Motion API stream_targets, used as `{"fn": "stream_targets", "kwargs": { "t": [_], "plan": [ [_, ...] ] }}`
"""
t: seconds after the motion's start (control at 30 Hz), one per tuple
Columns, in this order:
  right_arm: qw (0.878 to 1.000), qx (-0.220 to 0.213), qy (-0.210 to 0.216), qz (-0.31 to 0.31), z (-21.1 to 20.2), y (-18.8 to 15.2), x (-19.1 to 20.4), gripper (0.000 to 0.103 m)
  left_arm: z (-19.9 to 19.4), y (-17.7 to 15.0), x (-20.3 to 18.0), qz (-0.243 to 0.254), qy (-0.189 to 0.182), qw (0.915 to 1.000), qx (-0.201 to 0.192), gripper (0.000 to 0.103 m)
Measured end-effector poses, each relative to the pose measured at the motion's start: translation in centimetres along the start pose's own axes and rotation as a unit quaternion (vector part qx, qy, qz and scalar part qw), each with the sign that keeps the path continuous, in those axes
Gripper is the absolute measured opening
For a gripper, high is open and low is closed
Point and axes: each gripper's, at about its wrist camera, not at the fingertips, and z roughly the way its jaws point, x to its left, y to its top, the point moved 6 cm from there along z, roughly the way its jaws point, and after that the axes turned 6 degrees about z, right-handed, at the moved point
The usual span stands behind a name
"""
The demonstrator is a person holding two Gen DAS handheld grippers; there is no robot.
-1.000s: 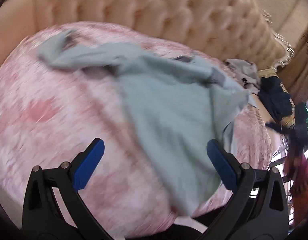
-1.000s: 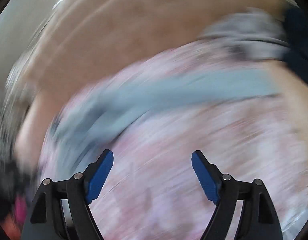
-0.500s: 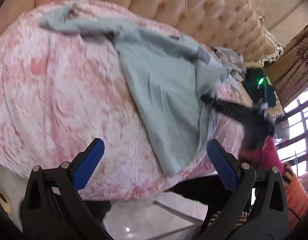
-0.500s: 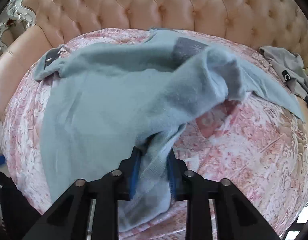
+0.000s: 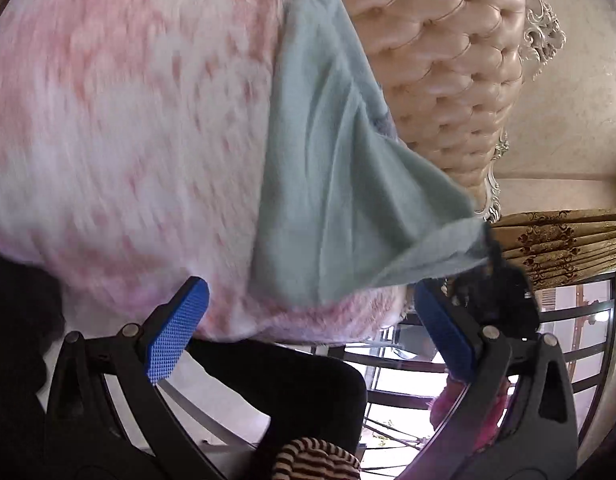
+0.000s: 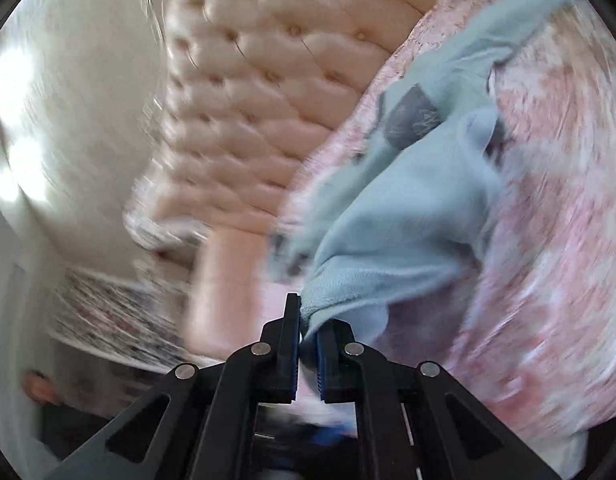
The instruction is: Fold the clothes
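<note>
Slippage is the main risk: the right gripper [image 6: 306, 340] has its blue pads clamped on only a thin edge of the pale blue-green knitted garment [image 6: 395, 216], which trails from lower centre to the upper right across the pink-and-white patterned bed cover [image 6: 547, 240], so a hard tug could pull the hem free. With its fingers wide apart and empty at the bottom of its view, the left gripper [image 5: 308, 328] sits below the garment's lower edge [image 5: 335, 184], and closing there might catch the bed cover instead.

both wrist views sit close over the bed's edge, rolled sideways, sharing the headboard [image 5: 447, 80] and blue garment [image 6: 387, 220].
</note>
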Motion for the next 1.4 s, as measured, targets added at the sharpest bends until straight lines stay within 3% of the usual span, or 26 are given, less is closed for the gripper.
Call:
{"fn": "stream_targets", "kwargs": {
  "t": [0.17,0.27,0.37,0.43,0.53,0.63,0.77,0.97,1.17,1.2,1.23,1.27,1.4],
  "plan": [
    [0.999,0.013,0.046,0.003,-0.4,-1.1,2.9,0.007,1.5,-3.1,-4.0,0.005,-0.068,0.9976,0.005,0.103],
    [0.998,0.012,0.065,0.002,-0.6,-1.7,4.0,0.007,1.5,-2.7,-6.2,0.017,-0.108,0.994,-0.006,0.103],
    [0.996,0.011,0.083,0.0,-0.8,-2.4,5.2,0.007,1.1,-0.3,-6.0,-0.002,-0.12,0.99,-0.075,0.103],
    [0.996,0.011,0.085,0.006,-1.1,-2.6,5.1,0.007,1.5,0.7,-4.7,-0.04,-0.128,0.986,-0.099,0.103],
    [0.996,0.007,0.088,0.019,-1.6,-2.7,4.7,0.007,2.7,0.2,-3.6,-0.096,-0.151,0.9793,-0.094,0.103],
    [0.995,0.002,0.099,0.026,-2.1,-2.5,4.7,0.007,3.0,-1.8,-4.8,-0.099,-0.157,0.9796,-0.077,0.103],
    [0.992,0.001,0.12,0.03,-2.4,-2.3,5.8,0.007,3.1,-1.6,-5.7,-0.102,-0.153,0.9782,-0.096,0.103],
    [0.991,0.009,0.127,0.03,-2.4,-2.8,7.0,0.007,5.9,1.3,-6.5,-0.158,-0.198,0.9586,-0.13,0.103],
    [0.994,-0.001,0.108,0.024,-3.4,-2.8,6.0,0.007,6.2,4.2,-9.5,-0.112,-0.207,0.9635,-0.128,0.101],
    [0.995,0.0,0.096,0.018,-3.5,-2.8,5.7,0.007,4.8,4.9,-10.2,-0.089,-0.203,0.9665,-0.13,0.097],
    [0.996,0.0,0.083,0.01,-3.7,-2.8,5.4,0.007,3.0,5.5,-11.1,-0.062,-0.196,0.9694,-0.134,0.083],
    [0.998,0.005,0.066,-0.001,-3.7,-3.0,5.1,0.007,1.3,6.2,-12.0,-0.035,-0.19,0.9716,-0.137,0.079],
    [0.998,0.047,-0.01,-0.047,-3.0,-5.0,3.4,0.011,-6.4,8.5,-16.0,0.078,-0.155,0.9733,-0.15,0.076]
  ]
}}
